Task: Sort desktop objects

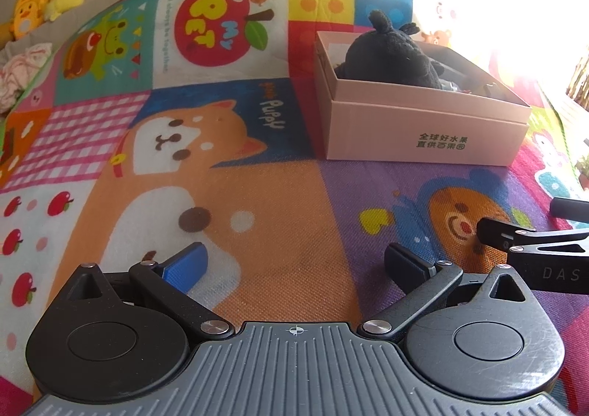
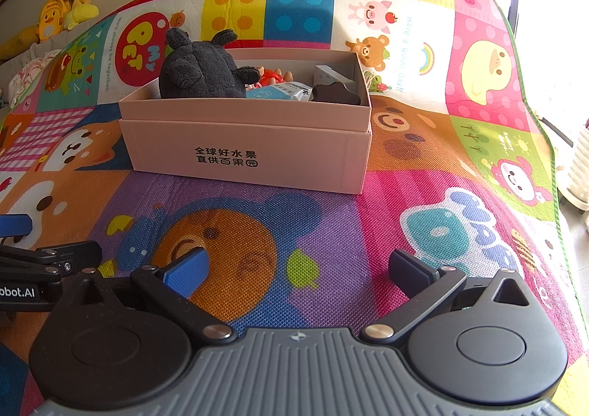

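A pink cardboard box stands on the colourful play mat; it also shows in the left wrist view. In it sit a dark grey plush toy, a small orange toy, a light blue packet, a dark brown flower-shaped piece and a grey block. My left gripper is open and empty, low over the mat in front of the box. My right gripper is open and empty, just right of the left one.
The play mat covers the whole surface, with its green edge at the right. Yellow plush toys and crumpled cloth lie beyond the mat at the far left. Bright window light washes out the far right.
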Demonstrator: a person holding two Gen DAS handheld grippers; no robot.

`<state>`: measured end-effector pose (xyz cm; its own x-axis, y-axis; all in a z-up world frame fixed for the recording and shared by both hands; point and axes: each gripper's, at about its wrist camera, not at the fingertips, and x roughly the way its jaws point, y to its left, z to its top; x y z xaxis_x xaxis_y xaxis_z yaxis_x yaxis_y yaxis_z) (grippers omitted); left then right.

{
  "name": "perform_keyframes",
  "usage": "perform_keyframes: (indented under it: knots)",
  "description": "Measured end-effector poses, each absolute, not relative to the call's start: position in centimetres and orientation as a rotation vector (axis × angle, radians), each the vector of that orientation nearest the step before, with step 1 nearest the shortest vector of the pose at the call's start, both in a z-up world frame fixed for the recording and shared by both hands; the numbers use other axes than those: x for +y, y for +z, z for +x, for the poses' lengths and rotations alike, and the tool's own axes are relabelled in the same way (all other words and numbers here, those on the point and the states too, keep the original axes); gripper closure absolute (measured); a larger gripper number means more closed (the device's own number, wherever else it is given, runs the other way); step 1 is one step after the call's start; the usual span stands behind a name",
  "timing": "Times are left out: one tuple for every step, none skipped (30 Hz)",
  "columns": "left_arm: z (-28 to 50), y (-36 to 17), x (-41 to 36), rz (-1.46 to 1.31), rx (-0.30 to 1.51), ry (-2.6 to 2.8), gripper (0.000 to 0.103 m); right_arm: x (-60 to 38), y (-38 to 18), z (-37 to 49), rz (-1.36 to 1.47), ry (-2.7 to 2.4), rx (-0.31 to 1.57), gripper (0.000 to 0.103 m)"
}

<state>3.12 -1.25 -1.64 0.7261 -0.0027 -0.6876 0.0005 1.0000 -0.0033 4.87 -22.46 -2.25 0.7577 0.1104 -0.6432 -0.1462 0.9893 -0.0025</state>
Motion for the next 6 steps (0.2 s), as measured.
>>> perform_keyframes:
  knots:
    - [3.02,-1.60,-1.05,-0.016,0.753,-0.008,0.000,-22.46,-2.25,4.87,-0.053,0.140,0.697,0.000]
    - [3.02,-1.57,-0.95,-0.016,0.756,-0.015,0.000,-22.46,-2.24,4.87,-0.053,0.140,0.697,0.000]
    - [2.99,-1.56,-0.86,-0.019,0.754,-0.020,0.000,-22.47,-2.24,4.87,-0.053,0.140,0.697,0.000]
    - [2.97,-1.54,-0.73,-0.026,0.752,-0.023,0.000,-22.48,-2.24,4.86,-0.053,0.140,0.697,0.000]
    - [2.99,-1.52,-0.73,-0.025,0.754,-0.024,0.000,-22.46,-2.25,4.88,-0.053,0.140,0.697,0.000]
    - [3.03,-1.51,-0.81,-0.018,0.758,-0.024,0.000,-22.46,-2.24,4.88,-0.053,0.140,0.697,0.000]
